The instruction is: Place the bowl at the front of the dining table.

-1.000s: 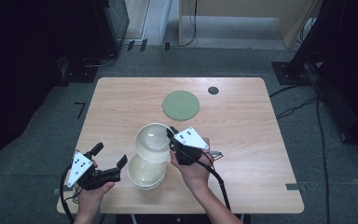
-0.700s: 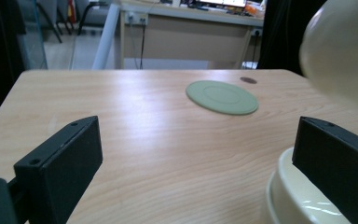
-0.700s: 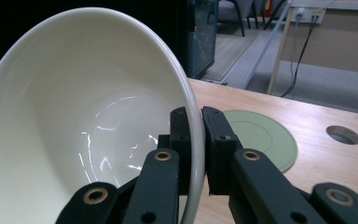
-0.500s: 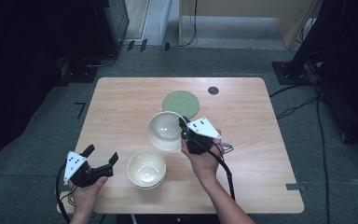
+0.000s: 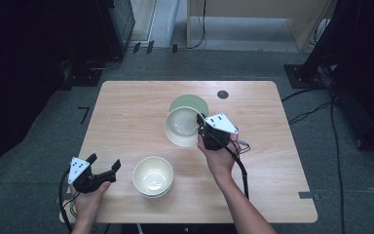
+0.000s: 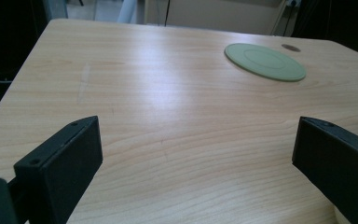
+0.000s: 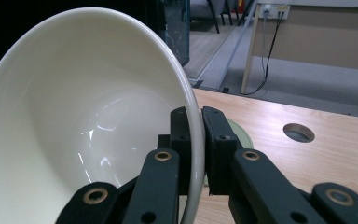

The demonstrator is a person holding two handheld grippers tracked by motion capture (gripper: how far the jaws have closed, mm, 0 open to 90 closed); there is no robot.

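Observation:
My right gripper (image 5: 200, 126) is shut on the rim of a cream bowl (image 5: 181, 126), held tilted above the table just in front of a flat green coaster (image 5: 189, 102). In the right gripper view the two jaws pinch the bowl (image 7: 74, 121) wall at the rim, one inside and one outside, and my right gripper (image 7: 200, 140) hides part of the green coaster (image 7: 240, 133). More cream bowls sit stacked (image 5: 153, 176) near the table's front. My left gripper (image 5: 104, 164) is open near the front left corner, with nothing between its jaws (image 6: 191, 154). The green coaster (image 6: 265, 61) lies far ahead of it.
The wooden table (image 5: 126, 122) has a round cable hole (image 5: 222, 94) at the back, right of the coaster. A cable trails from the right gripper along the forearm. Dark equipment and cables stand on the floor behind the table.
The right gripper has lifted the top bowl off the stack and carried it back and to the right, towards the green coaster. The left gripper has drawn away to the left of the stack.

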